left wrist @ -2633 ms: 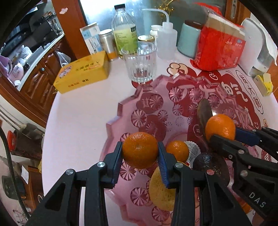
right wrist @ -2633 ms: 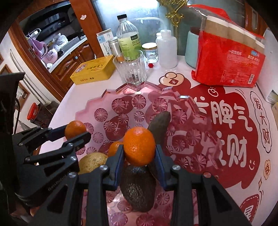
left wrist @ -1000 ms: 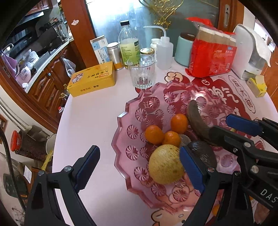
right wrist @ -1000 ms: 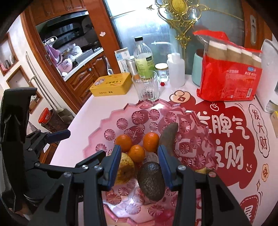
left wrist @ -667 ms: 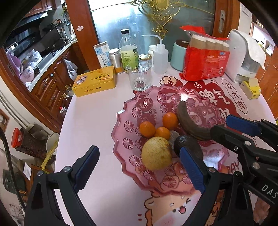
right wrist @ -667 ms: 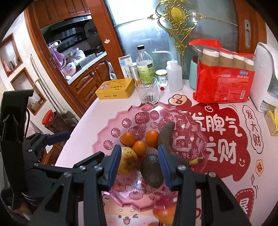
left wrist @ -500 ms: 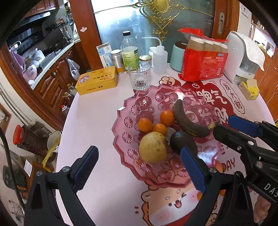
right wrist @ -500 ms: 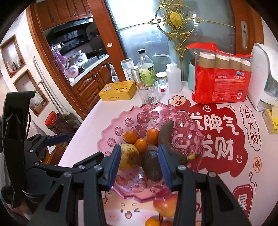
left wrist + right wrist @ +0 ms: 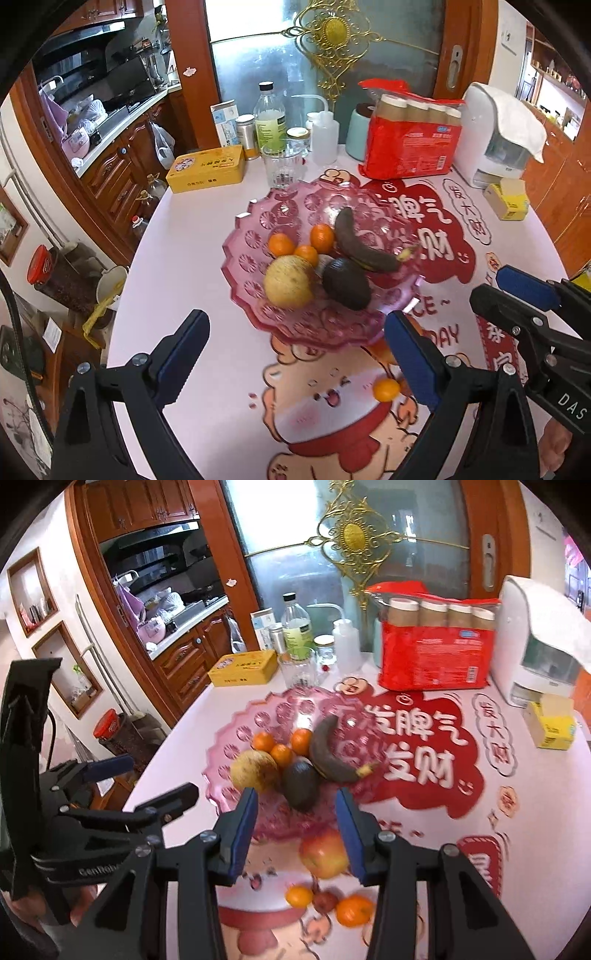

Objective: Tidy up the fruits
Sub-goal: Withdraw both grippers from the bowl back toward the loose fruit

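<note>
The pink glass bowl [image 9: 231, 273] [image 9: 216, 755] holds three mandarins [image 9: 281, 244] [image 9: 263, 741], a yellow pear [image 9: 288, 282] [image 9: 254, 770], a dark avocado [image 9: 346, 283] [image 9: 301, 783] and a blackened banana [image 9: 364, 243] [image 9: 328, 752]. My left gripper [image 9: 295, 350] hovers open and empty in front of the bowl. The right gripper [image 9: 295, 829] [image 9: 517, 291] is open and empty too. Below it on the table lie a red apple [image 9: 322, 853], two mandarins [image 9: 298, 895] [image 9: 354, 910] and a small red fruit [image 9: 325, 900]. One loose mandarin [image 9: 386, 390] shows by the left gripper's right finger.
Behind the bowl stand a drinking glass [image 9: 282, 171], a yellow tin [image 9: 206, 168], bottles [image 9: 271, 125], a red pack of cups [image 9: 412, 142] and a white appliance [image 9: 496, 140]. A small yellow box [image 9: 550, 722] sits at the right. The table edge drops off on the left.
Both grippers, which held a mandarin each earlier, now stand empty and have pulled back and up from the bowl. The loose fruits on the near table have come into view.
</note>
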The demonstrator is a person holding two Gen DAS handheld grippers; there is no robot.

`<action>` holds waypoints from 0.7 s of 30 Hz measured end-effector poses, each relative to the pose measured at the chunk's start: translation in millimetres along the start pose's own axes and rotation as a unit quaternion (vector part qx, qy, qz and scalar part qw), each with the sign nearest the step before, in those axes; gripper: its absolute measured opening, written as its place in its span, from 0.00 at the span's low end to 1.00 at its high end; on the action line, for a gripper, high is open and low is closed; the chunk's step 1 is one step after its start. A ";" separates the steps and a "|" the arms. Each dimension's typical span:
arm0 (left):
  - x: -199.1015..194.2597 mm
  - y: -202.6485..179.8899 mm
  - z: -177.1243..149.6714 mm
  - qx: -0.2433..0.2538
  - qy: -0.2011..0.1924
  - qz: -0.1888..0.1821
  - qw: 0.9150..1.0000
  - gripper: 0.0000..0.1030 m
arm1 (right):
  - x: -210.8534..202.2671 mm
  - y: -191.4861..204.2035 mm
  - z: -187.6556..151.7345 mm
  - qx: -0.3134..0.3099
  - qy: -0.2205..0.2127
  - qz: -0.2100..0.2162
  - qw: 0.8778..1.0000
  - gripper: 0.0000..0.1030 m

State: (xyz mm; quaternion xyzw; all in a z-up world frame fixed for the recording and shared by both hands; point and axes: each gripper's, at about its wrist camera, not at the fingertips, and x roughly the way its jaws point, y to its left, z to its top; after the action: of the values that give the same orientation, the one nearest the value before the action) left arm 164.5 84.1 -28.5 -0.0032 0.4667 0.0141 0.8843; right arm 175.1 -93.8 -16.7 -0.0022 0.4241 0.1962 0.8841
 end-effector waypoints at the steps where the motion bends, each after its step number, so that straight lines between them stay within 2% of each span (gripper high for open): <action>1: -4.1 -4.2 -4.5 -0.002 -0.001 -0.003 1.000 0.92 | -4.8 -2.8 -4.2 -0.001 0.001 -0.001 1.000 0.43; 12: -34.1 -39.7 -39.9 -0.019 -0.018 -0.014 1.000 0.92 | -52.1 -44.3 -52.7 -0.004 0.008 -0.028 1.000 0.43; 21: -31.7 -63.3 -60.0 -0.024 -0.013 -0.020 0.999 0.92 | -63.8 -82.0 -77.0 0.017 0.017 -0.044 0.999 0.43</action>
State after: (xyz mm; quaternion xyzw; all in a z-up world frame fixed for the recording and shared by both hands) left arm 98.9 19.1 -36.7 -0.0340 0.4548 0.0077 0.8899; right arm 110.1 -204.6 -31.4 -0.0091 0.4417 0.1499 0.8845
